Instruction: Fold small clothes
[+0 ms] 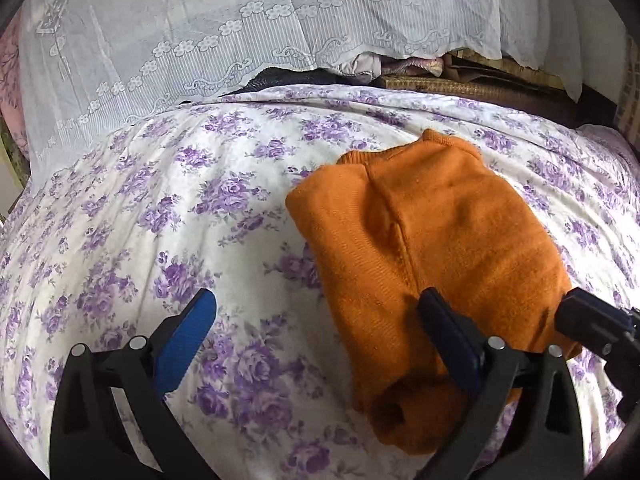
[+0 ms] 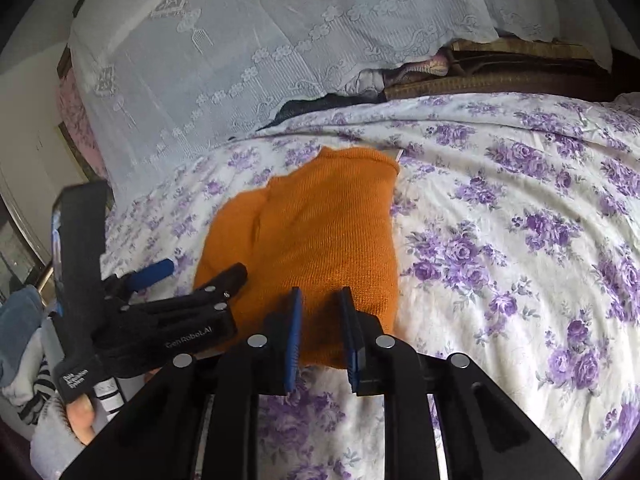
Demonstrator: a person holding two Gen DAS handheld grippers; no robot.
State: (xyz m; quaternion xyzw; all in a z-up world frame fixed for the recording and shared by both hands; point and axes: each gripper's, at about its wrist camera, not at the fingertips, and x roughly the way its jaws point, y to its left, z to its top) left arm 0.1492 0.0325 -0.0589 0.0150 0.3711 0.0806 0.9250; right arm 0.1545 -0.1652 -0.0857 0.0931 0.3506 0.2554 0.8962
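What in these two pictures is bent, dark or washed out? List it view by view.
Left wrist view: strong fisheye bulges the floral bedsheet; corners vignetted black; the orange knit garment is sharp and evenly lit; the lace curtain looks pale but its pattern stays readable. Right wrist view: same barrel bend and dark corners; soft daylight, no glare; the left edge looks smeared.

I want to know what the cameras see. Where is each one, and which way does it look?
Left wrist: sits on the left gripper, looking forward and down at the folded orange knitted garment; its wide-open blue-padded fingers show.
Right wrist: sits on the right gripper, facing likewise; its fingers, the left gripper and a gloved hand show.
Shared: garment, purple-flowered white bedsheet.
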